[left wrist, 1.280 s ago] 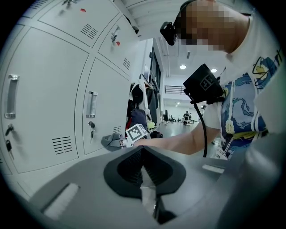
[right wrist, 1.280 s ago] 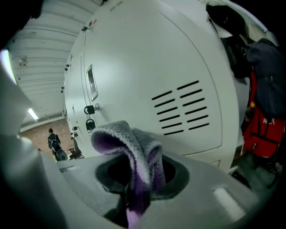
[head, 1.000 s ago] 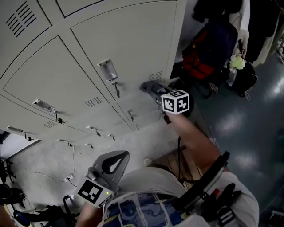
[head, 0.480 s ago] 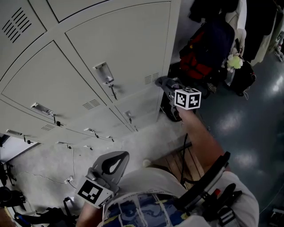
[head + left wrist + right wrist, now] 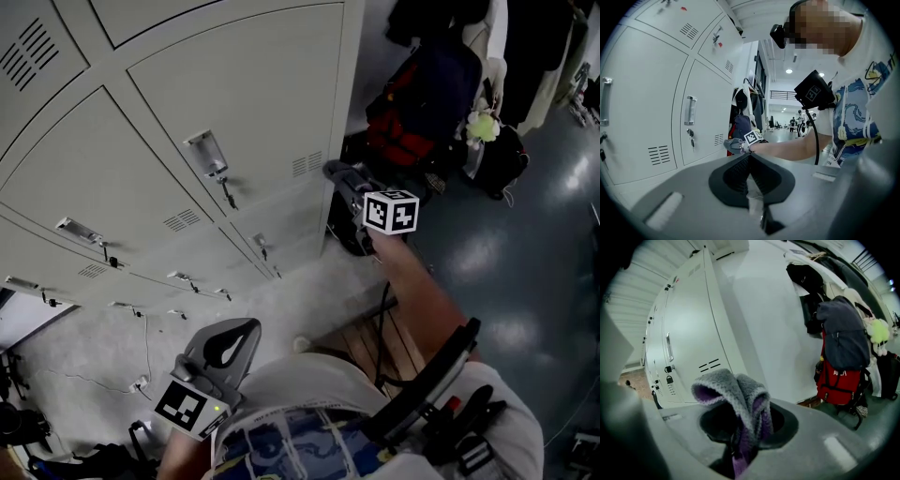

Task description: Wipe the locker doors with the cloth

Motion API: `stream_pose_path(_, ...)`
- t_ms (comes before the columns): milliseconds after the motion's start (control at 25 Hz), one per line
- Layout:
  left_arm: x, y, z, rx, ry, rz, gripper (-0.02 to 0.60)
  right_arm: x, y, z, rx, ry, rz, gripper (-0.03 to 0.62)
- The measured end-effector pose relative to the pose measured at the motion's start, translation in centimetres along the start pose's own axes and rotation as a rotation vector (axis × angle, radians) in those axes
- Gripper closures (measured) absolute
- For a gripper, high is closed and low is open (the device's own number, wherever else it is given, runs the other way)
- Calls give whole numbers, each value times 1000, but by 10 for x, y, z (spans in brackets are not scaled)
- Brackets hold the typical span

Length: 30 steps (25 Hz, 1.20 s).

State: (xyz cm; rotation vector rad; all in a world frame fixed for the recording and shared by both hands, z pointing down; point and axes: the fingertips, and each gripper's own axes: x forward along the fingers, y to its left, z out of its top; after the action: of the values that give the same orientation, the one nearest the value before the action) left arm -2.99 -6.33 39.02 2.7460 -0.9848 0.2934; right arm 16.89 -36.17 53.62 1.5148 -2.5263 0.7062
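- the right gripper [image 5: 352, 187] is pinching the cloth [image 5: 740, 394], its jaws closing on a grey and purple fold that is bunching up over the tips.
- over the last second this gripper has been sliding rightward across the locker door [image 5: 234, 103], passing the vent slots [image 5: 305, 165]. the cloth is now sitting at the door's right-hand edge, by the corner of the cabinet, and i cannot tell whether it is touching the metal.
- as i am judging it, this stroke is running out of door, so the pass along this height is likely finishing. the next move is calling for a turn back to the gripper's left, or a shift to another door.
- the left gripper [image 5: 230, 342] is staying low beside the person's body, jaws pressed together on nothing, well apart from the lockers and taking no part.
- just to the right of the right gripper a bare wall [image 5: 773, 333] is beginning, and beyond it a dark backpack [image 5: 841, 348] and a red bag [image 5: 841, 383] are hanging. pushing further that way is risking a snag and wiping nothing.
- to the gripper's left the flat door panel is offering wide open room, with only the handle [image 5: 204, 153] and the lock [image 5: 225, 192] under it sticking out. more doors are lying below it.
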Motion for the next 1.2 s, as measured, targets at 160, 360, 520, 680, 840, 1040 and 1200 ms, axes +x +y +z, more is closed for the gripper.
stream_pose_path(160,-6,-1,-2,0,-6,-4,580,-20,10,-4,-27,-4,-4,503)
stream_pose_path(360,-16,-6,-4,1,-22,-16,580,-50,45,-10,-83,-4,18,503)
stream_pose_path(520,-33,-9,-8,-6,-28,-22,580,-77,84,-14,-136,-6,44,503)
stream_pose_path(680,-54,-8,-12,-16,-54,-15,580,-105,128,-16,-170,-17,78,503)
stream_pose_path(840,-80,-11,-21,-27,-47,-12,580,-141,182,-21,-236,-25,109,503)
stream_pose_path(1040,-116,-8,-42,-53,-58,8,580,-174,247,-48,-276,-11,176,503)
stream_pose_path(1200,-140,-6,-69,-58,-58,19,580,-190,288,-76,-331,-4,211,503)
